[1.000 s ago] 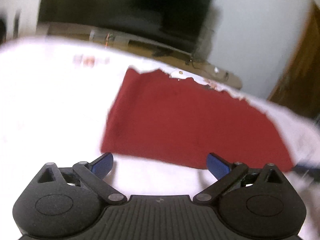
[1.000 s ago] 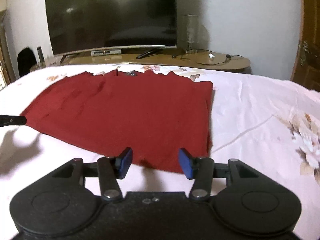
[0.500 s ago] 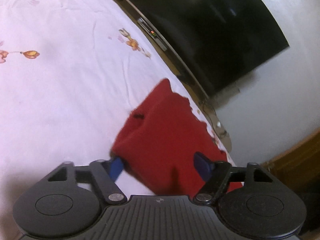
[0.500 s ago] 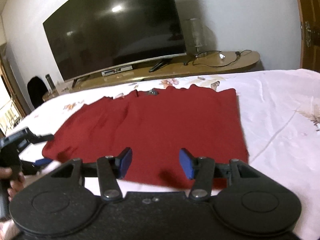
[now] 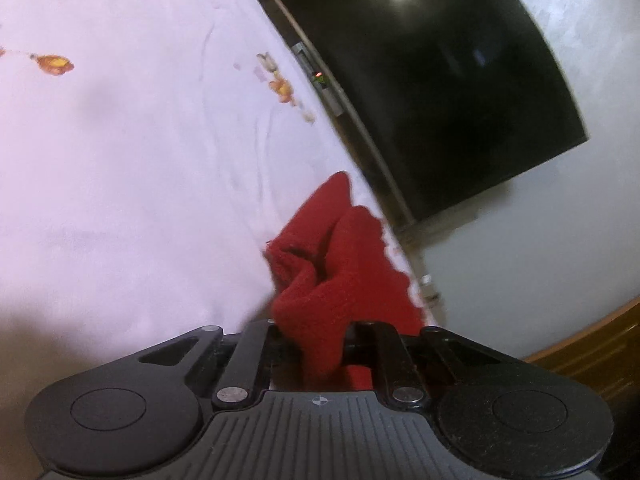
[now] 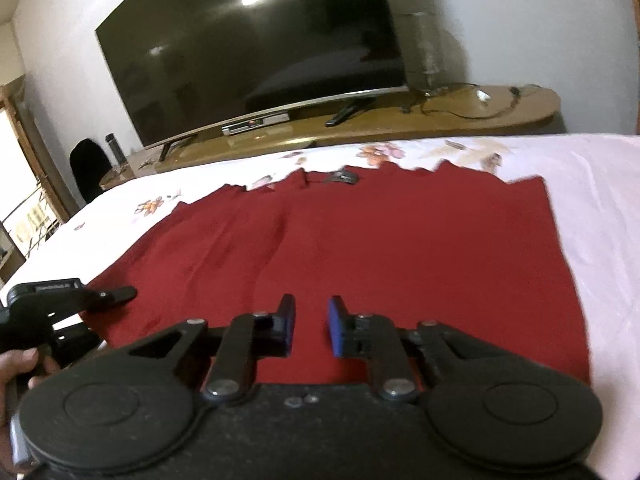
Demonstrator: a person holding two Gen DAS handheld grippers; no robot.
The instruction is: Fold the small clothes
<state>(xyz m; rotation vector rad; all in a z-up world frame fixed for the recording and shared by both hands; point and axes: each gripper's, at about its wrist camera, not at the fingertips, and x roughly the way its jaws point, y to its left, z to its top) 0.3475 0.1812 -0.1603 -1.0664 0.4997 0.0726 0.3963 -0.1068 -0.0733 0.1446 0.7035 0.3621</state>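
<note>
Oddly, the left gripper's (image 5: 320,344) blue pads cannot be seen in its own view: a bunched fold of the red garment (image 6: 360,248) rises between the two black fingers and covers them. The jaws are closing, and the cloth is pinched between them. In the right wrist view that same gripper (image 6: 120,294) is cut off at the frame's left edge, at the garment's near left corner, and only the tips of the person's hand (image 6: 18,364) on its handle show.

The right gripper (image 6: 311,330) is low over the garment's near hem; its jaws are closing to a narrow gap. Red cloth lies under the gap, but whether any of it is caught between the pads cannot be made out.

The garment lies spread nearly flat on a white bedsheet (image 6: 600,220) printed with flowers. A small dark tag (image 6: 344,178) sits at its far edge, too blurred to read. Beyond the garment's far edge a long wooden stand (image 6: 400,128) carries a curved dark television (image 6: 256,52), a slim set-top box and loose cables. Far left of the garment are a black chair back (image 6: 86,166) and a dark bottle, both indistinct.
</note>
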